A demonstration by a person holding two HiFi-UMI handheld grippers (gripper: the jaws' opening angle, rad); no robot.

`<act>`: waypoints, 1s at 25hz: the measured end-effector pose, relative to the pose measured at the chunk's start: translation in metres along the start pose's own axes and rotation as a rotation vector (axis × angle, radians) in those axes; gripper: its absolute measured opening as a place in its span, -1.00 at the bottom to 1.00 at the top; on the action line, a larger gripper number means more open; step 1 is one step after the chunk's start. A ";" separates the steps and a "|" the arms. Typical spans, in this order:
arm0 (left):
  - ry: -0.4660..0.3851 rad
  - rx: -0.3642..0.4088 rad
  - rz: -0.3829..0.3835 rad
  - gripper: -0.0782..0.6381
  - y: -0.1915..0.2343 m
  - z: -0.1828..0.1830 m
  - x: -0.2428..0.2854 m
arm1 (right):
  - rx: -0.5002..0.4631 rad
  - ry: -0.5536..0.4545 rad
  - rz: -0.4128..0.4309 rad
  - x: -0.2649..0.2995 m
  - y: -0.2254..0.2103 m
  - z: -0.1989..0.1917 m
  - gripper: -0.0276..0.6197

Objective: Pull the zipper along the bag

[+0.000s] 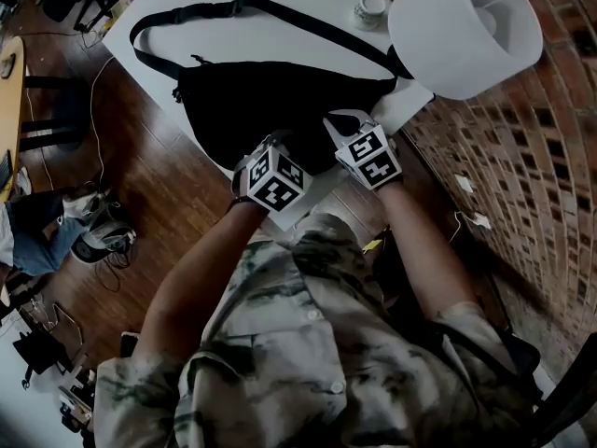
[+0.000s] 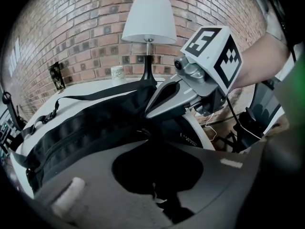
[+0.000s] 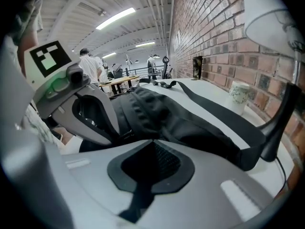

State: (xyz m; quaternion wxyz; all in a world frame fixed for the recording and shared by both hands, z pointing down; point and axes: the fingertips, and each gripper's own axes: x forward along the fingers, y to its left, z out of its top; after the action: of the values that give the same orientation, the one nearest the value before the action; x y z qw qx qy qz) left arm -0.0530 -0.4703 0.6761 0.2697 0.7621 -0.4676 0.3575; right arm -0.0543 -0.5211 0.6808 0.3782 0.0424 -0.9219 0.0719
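Observation:
A black sling bag lies on the white table, its strap looped toward the far side. Both grippers press into the bag's near edge. My left gripper is shut, with black bag fabric filling the gap behind its tips. My right gripper is also shut, black mesh fabric of the bag caught between its jaws. In the left gripper view the right gripper pinches the bag just beyond my tips. The zipper pull itself is not clearly visible.
A white lamp stands at the table's right corner beside a brick wall. A small white cup sits behind it. Wooden floor with cables lies to the left. People stand at tables far off.

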 end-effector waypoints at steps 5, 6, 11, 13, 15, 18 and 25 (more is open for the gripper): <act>-0.005 -0.052 -0.011 -0.70 0.010 -0.012 -0.015 | 0.007 0.033 -0.002 0.000 0.002 -0.002 -0.90; -0.008 -0.059 -0.011 -0.70 0.013 -0.014 -0.018 | 0.010 0.040 -0.005 0.000 0.001 -0.002 -0.89; -0.034 -0.090 -0.018 -0.70 0.032 -0.019 -0.035 | 0.025 0.068 -0.039 0.000 -0.002 -0.006 -0.89; -0.044 -0.092 -0.024 -0.70 0.040 -0.020 -0.040 | 0.039 0.081 -0.055 0.000 -0.003 -0.006 -0.89; -0.060 -0.092 -0.034 -0.70 0.046 -0.020 -0.044 | 0.056 0.091 -0.073 0.000 -0.005 -0.006 -0.89; -0.082 -0.083 -0.065 -0.70 0.050 -0.019 -0.049 | 0.080 0.114 -0.101 -0.001 -0.005 -0.008 -0.89; -0.107 -0.070 -0.154 -0.70 0.059 -0.020 -0.050 | 0.112 0.168 -0.160 0.001 -0.007 -0.008 -0.89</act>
State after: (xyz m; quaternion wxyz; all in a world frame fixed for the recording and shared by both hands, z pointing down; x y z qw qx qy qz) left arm -0.1277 -0.4535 0.6527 0.2973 0.8040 -0.4335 0.2779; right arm -0.0490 -0.5267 0.6877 0.4558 0.1306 -0.8752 0.0963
